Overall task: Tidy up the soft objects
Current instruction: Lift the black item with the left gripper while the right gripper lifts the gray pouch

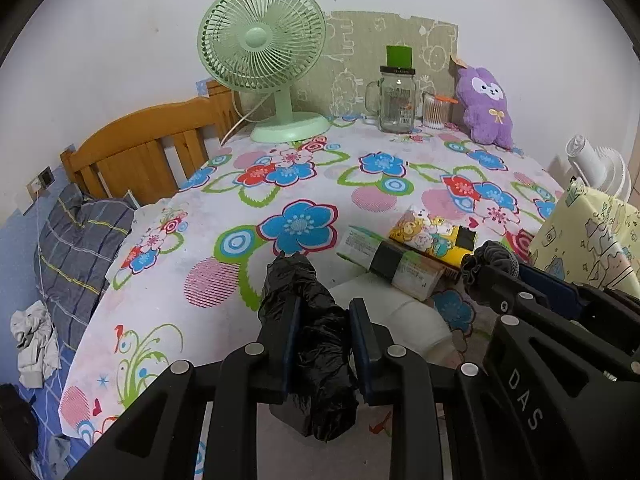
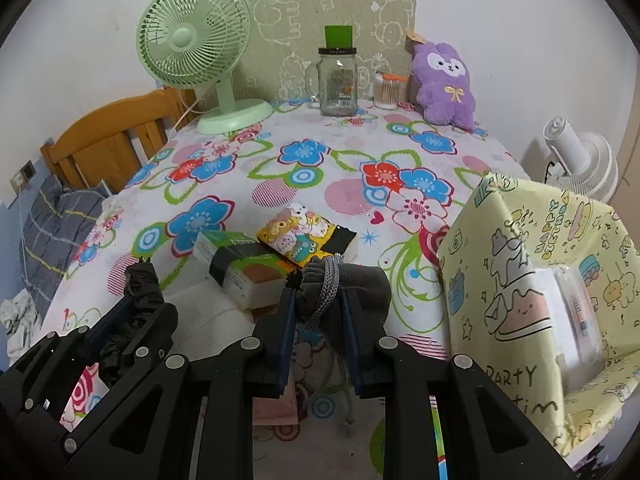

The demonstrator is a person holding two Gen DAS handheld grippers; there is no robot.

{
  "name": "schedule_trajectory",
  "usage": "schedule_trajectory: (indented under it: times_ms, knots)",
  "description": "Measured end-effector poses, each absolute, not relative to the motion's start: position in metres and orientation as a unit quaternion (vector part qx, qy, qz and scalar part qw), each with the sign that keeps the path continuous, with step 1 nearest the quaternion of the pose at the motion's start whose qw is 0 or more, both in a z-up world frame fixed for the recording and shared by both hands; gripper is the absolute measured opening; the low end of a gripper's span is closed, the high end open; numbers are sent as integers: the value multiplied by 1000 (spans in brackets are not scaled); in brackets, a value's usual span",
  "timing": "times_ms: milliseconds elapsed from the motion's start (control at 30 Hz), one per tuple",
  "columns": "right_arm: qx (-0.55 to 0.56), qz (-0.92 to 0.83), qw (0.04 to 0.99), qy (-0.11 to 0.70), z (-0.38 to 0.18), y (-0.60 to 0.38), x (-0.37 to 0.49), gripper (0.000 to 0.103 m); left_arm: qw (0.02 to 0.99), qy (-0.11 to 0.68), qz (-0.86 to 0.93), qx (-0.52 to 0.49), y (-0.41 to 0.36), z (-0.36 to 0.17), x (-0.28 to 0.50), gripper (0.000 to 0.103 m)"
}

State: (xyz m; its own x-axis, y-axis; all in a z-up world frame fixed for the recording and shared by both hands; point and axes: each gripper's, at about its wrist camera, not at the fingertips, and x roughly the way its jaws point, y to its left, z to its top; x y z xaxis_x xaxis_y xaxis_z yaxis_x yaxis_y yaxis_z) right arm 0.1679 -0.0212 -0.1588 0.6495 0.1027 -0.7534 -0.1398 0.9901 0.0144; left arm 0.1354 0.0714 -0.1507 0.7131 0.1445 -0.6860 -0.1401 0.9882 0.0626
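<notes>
Where legible, "PARTY" on yellow box [image 2: 536, 280]

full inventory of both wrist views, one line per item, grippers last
desk fan: 1, pale green, back left of table
glass mug jar: 1, clear, black lid, back centre
cotton swab tub: 1, clear, beside jar
plush toy: 1, purple, back right
tissue pack: 1, yellow cartoon print, table middle
box: 1, green and white, beside tissue pack
storage bin: 1, pale yellow, right
white fan: 1, behind bin
left gripper: shut on black plastic bag
right gripper: shut on grey drawstring pouch
</notes>
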Motion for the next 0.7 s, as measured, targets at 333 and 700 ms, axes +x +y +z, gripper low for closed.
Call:
schedule_trajectory:
  times_ms: [333,700]
  knots:
    - [-23,74,916,393,-135,-18,160,25,931,359,66,-13,75,-130,130,23]
    - [-27,87,924,370,-109,-10,148,25,937,343,56,-26,80,-108,118,23]
